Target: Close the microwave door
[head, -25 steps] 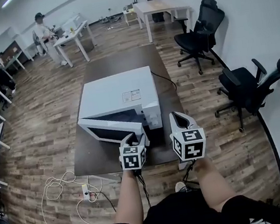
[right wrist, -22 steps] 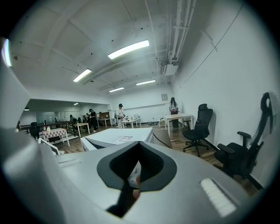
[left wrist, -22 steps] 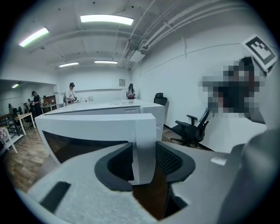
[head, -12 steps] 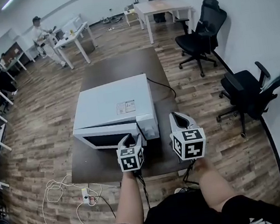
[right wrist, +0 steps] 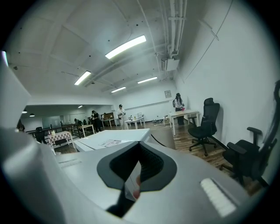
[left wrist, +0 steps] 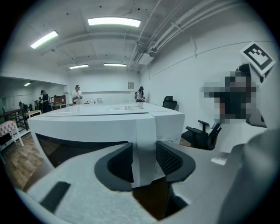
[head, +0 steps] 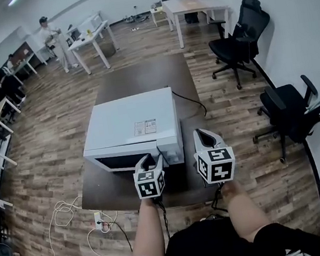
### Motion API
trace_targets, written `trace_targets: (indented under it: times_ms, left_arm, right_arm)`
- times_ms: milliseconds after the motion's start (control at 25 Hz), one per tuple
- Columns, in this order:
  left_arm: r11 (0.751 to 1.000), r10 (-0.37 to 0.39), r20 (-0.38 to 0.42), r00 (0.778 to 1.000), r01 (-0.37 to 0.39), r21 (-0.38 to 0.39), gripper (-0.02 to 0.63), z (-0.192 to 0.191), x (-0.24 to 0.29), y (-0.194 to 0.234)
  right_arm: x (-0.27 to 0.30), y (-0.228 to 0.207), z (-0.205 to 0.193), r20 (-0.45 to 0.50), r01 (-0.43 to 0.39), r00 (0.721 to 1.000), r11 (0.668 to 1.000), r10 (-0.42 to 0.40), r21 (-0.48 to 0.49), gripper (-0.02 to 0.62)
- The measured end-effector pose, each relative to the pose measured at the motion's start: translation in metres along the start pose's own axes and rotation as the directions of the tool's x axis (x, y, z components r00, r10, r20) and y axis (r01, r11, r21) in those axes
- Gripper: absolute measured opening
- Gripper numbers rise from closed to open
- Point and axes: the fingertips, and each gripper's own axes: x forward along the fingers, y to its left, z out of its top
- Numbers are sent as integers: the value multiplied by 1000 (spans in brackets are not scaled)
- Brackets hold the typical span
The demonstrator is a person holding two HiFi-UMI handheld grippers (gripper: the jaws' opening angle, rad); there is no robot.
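Note:
A white microwave [head: 132, 122] sits on a dark brown table [head: 141, 77], and its dark-windowed door [head: 123, 161] lies flush with the front. My left gripper [head: 154, 159] is at the front's right part, beside the door's edge. In the left gripper view the left gripper [left wrist: 144, 148] stands open, and the microwave's [left wrist: 87, 127] white front corner shows in the gap. My right gripper [head: 203, 135] hovers just right of the microwave, apart from it. In the right gripper view its tips [right wrist: 139, 146] meet with nothing held, and the microwave's top [right wrist: 111, 142] lies to the left.
Two black office chairs [head: 239, 42] [head: 291, 115] stand on the right by the wall. A power strip with white cables [head: 99, 221] lies on the wooden floor at the front left. A black cord [head: 191, 99] runs off the microwave's back. People stand at white desks [head: 92, 42] far behind.
The microwave door, ajar and angled outwards a second ago, has swung flush with the front. My left gripper followed it in. Both grippers shifted slightly.

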Motion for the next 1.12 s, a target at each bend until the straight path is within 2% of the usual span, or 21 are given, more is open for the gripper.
trace_targets:
  times_ms: [280, 480, 720, 920, 1120]
  left_arm:
    - [1000, 14, -4, 1000, -13, 13, 179, 1, 7, 1]
    - [1000, 20, -15, 1000, -20, 17, 179, 2, 6, 0]
    - [999, 31, 41, 999, -33, 35, 169, 17, -4, -5]
    - [999, 41, 75, 996, -42, 8, 156, 21, -17, -8]
    - [994, 97, 143, 985, -89, -56, 65, 32, -43, 4]
  right_arm:
    - [9, -12, 2, -4, -7, 1000, 1000, 7, 10, 9]
    - [12, -5, 0, -12, -27, 1000, 1000, 27, 13, 9]
    - [13, 12, 2, -8, -64, 998, 998, 64, -3, 9]
    - [8, 24, 4, 3, -90, 996, 996, 90, -10, 9]
    - [0, 41, 2, 4, -109, 994, 994, 109, -18, 9]
